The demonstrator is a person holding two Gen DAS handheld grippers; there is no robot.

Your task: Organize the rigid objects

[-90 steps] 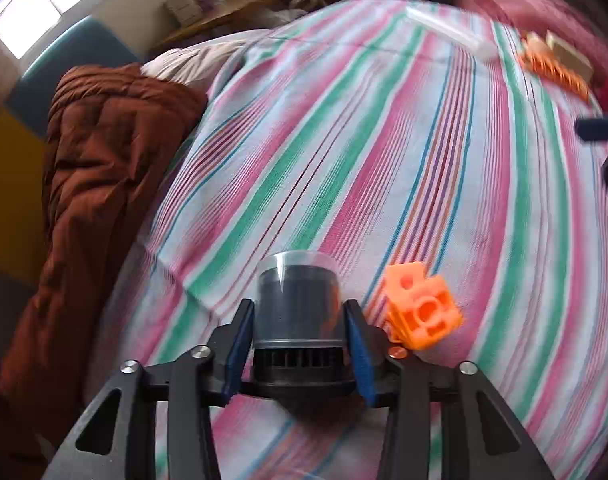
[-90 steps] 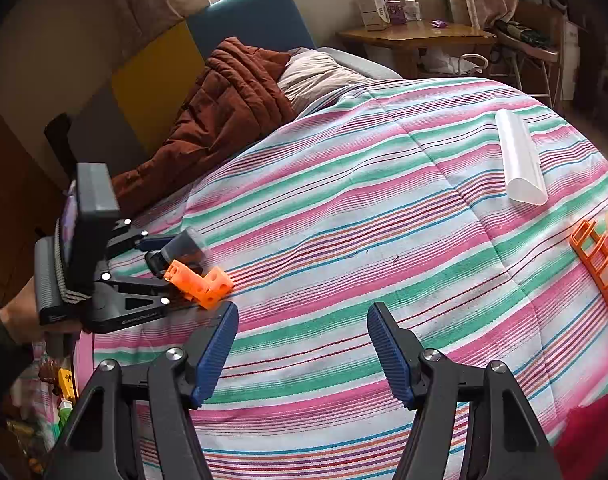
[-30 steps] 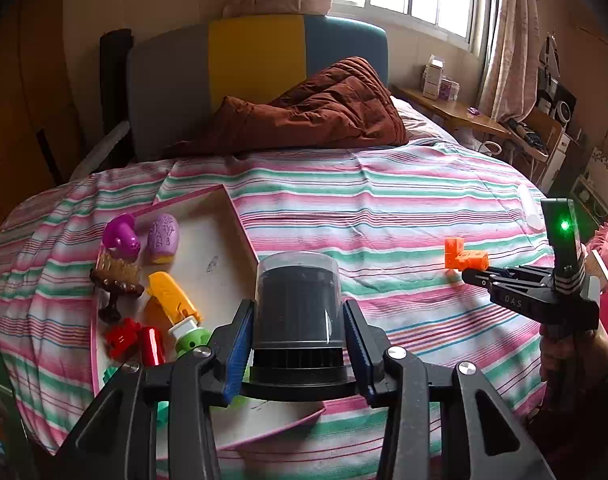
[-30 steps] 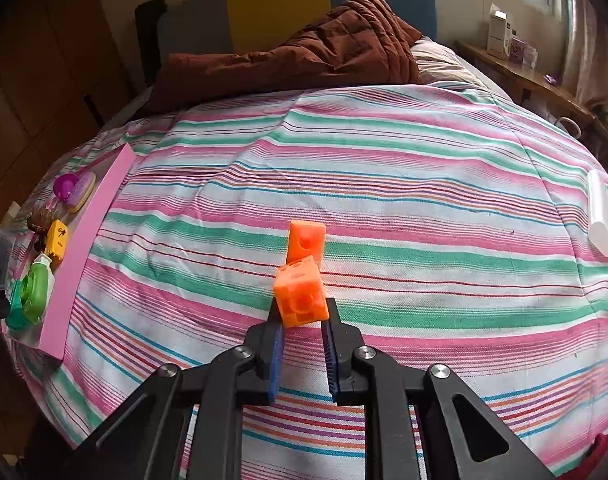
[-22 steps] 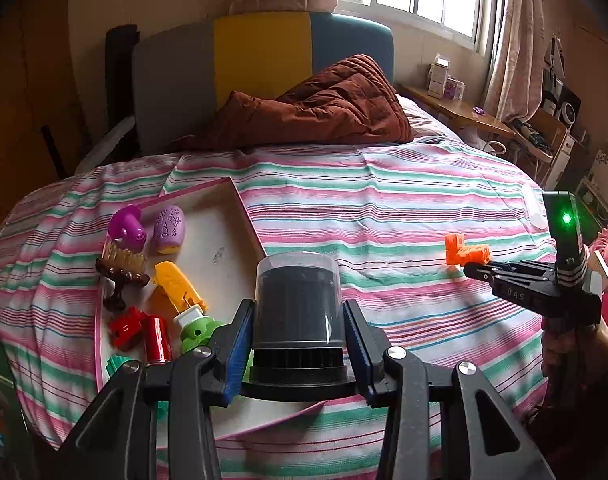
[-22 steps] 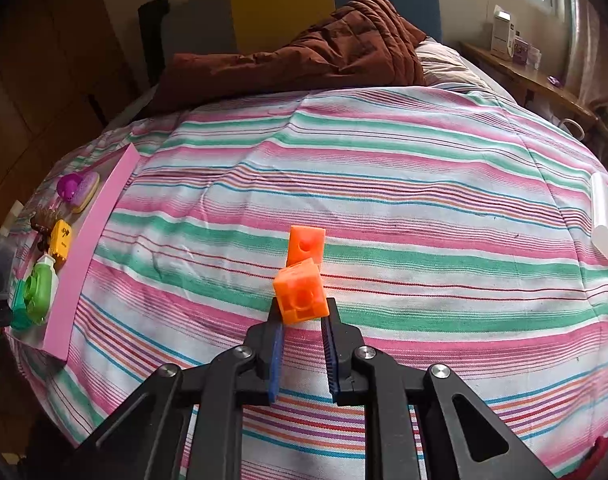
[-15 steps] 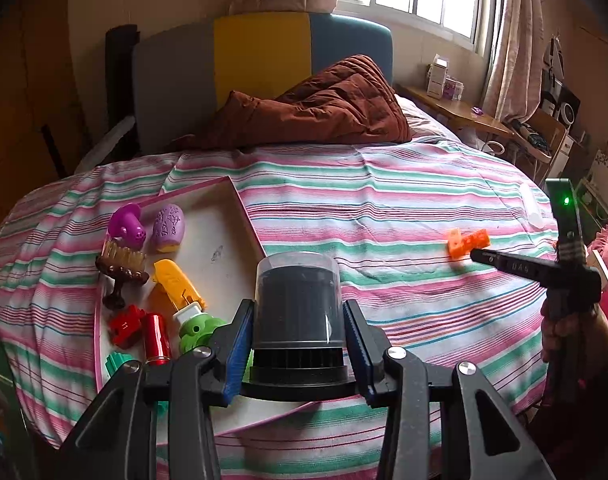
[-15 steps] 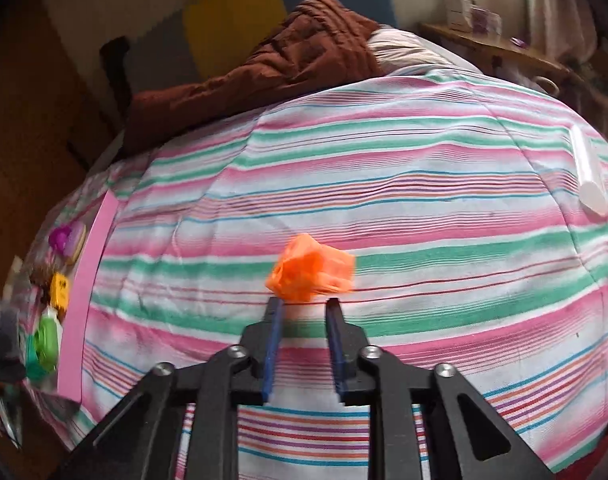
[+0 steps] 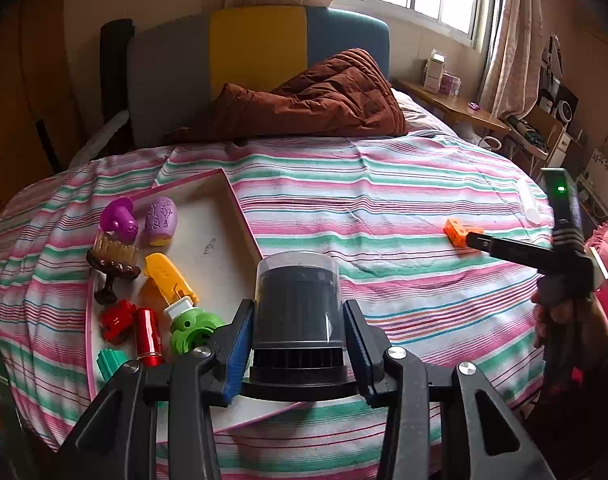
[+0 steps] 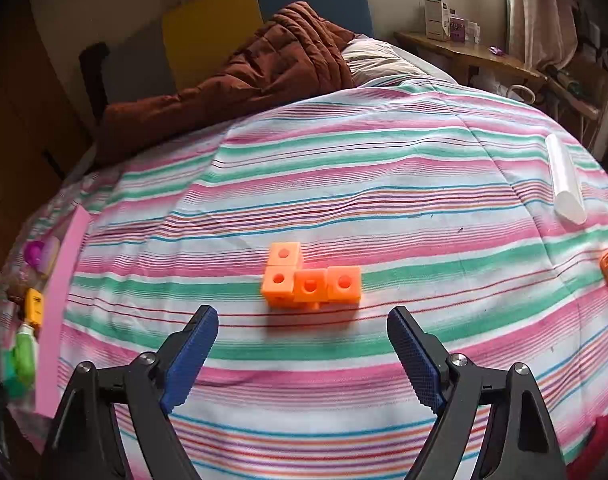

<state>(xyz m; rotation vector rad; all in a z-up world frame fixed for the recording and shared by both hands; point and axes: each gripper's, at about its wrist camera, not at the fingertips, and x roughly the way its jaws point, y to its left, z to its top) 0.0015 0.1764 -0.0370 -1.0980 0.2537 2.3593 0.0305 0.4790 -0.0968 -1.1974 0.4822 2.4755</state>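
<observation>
Left wrist view — tray (image 9: 239, 208) partly hidden | behind canister (image 9: 297, 300)

Matt orange plastic blocks (image 10: 310, 280), striped cloth bedspread (image 10: 384, 168), ribbed blue pads (image 10: 191, 354)

One orange block piece (image 10: 310, 282), one canister (image 9: 296, 300)

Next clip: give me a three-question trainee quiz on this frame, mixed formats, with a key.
1. True or false: the right gripper is shut on the orange block piece.
2. What is clamped in the left gripper? A) a red cylinder B) a dark cylindrical canister with a clear cover C) a white tube
3. Fill in: the orange block piece lies on the ______ bedspread, outside the tray.

Key
1. False: its jaws have just been opening, and the piece lies beyond them.
2. B: the canister.
3. striped
</observation>
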